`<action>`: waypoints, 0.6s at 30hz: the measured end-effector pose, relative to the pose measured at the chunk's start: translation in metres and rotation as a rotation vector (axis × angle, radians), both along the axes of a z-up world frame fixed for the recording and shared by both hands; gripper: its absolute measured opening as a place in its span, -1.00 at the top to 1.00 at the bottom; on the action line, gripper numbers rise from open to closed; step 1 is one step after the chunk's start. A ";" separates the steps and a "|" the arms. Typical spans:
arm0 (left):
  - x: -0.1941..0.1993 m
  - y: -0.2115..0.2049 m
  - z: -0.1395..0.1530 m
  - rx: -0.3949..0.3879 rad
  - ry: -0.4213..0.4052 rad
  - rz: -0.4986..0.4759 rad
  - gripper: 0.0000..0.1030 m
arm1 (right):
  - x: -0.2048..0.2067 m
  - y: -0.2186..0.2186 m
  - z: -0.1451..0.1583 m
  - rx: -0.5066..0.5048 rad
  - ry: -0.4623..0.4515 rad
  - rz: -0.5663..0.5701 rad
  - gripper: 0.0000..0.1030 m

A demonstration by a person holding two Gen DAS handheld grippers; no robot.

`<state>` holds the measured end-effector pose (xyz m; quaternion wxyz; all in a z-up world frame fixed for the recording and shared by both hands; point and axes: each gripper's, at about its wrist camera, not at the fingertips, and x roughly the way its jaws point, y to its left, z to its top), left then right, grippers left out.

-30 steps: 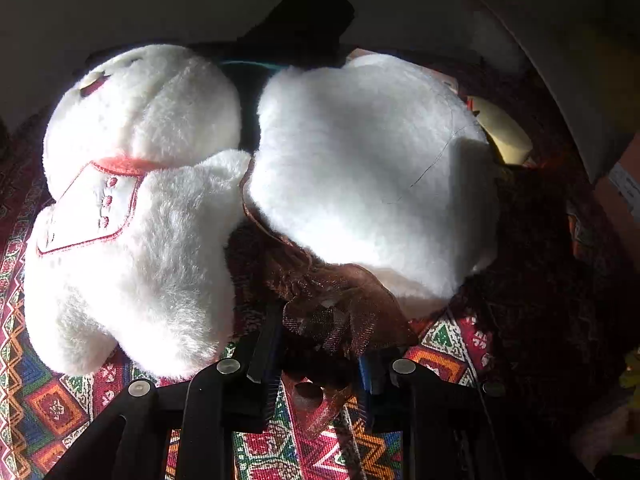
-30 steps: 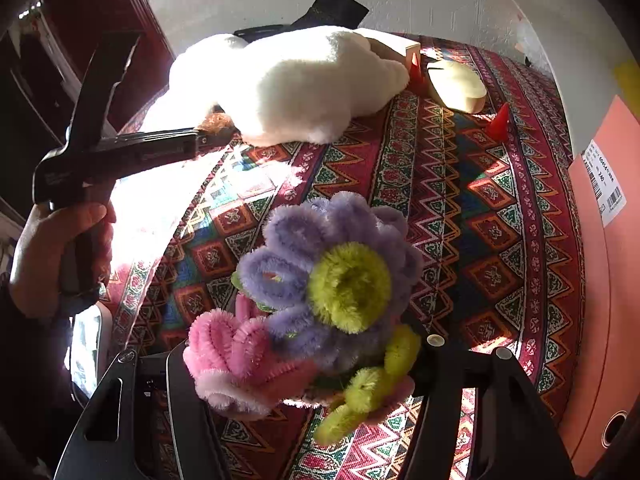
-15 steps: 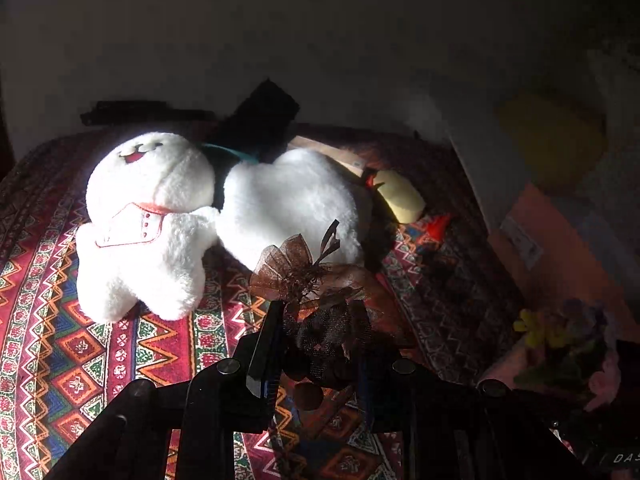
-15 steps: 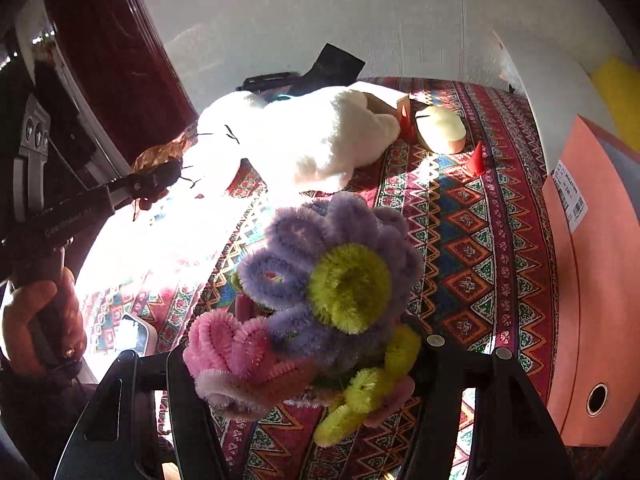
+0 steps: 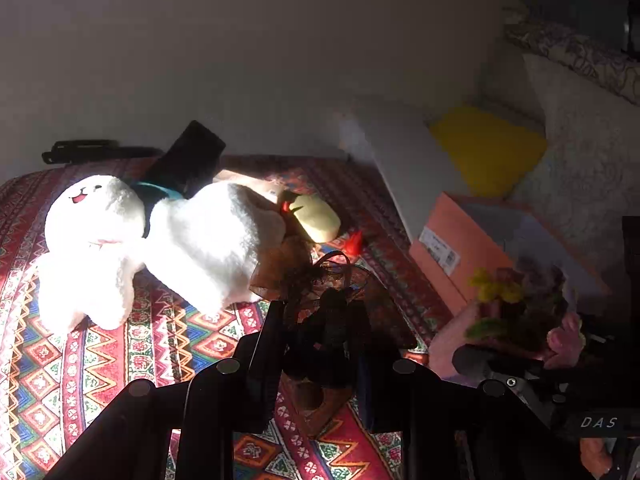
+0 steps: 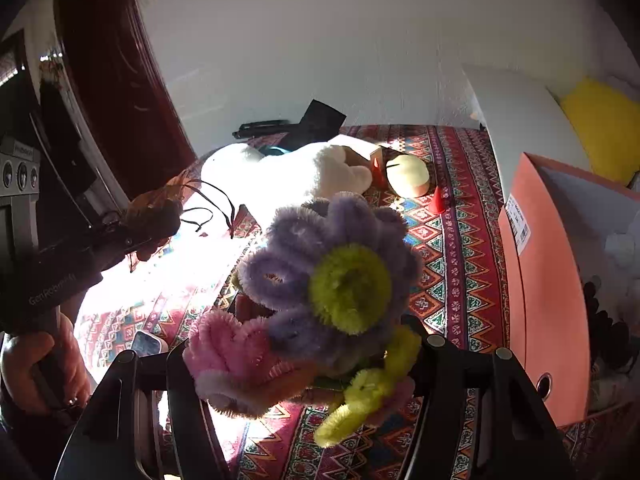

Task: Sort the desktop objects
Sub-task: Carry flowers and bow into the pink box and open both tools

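My left gripper (image 5: 318,340) is shut on a brown organza pouch (image 5: 320,276), held above the patterned tablecloth (image 5: 120,360). The same pouch (image 6: 156,204) shows at the left of the right wrist view, with thin ribbons trailing. My right gripper (image 6: 304,372) is shut on a pipe-cleaner flower bouquet (image 6: 332,276) with a purple bloom, a yellow centre and pink flowers. The bouquet (image 5: 516,308) also appears at the right of the left wrist view. A white plush toy (image 5: 160,240) lies at the back of the table.
An open orange box (image 6: 540,280) stands at the table's right edge. A pale yellow plush piece (image 6: 408,176) and a small red cone (image 6: 436,202) lie behind the plush. A black object (image 5: 188,160) leans on the wall. A phone (image 6: 148,344) lies near a hand (image 6: 40,364).
My left gripper has lifted the brown pouch away from the white plush and drawn back to the right. My right gripper has risen with the bouquet, bringing the orange box into view.
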<state>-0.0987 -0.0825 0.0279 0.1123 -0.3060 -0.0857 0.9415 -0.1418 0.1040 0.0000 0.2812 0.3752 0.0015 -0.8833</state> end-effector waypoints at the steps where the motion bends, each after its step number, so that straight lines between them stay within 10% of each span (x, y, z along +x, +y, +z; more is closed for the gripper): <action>1: 0.001 0.005 0.002 -0.001 0.005 -0.009 0.51 | 0.001 0.005 0.003 -0.002 0.010 -0.011 -0.26; 18: -0.020 0.129 0.030 0.020 0.046 -0.232 0.51 | -0.001 0.124 0.039 -0.077 0.177 -0.317 -0.26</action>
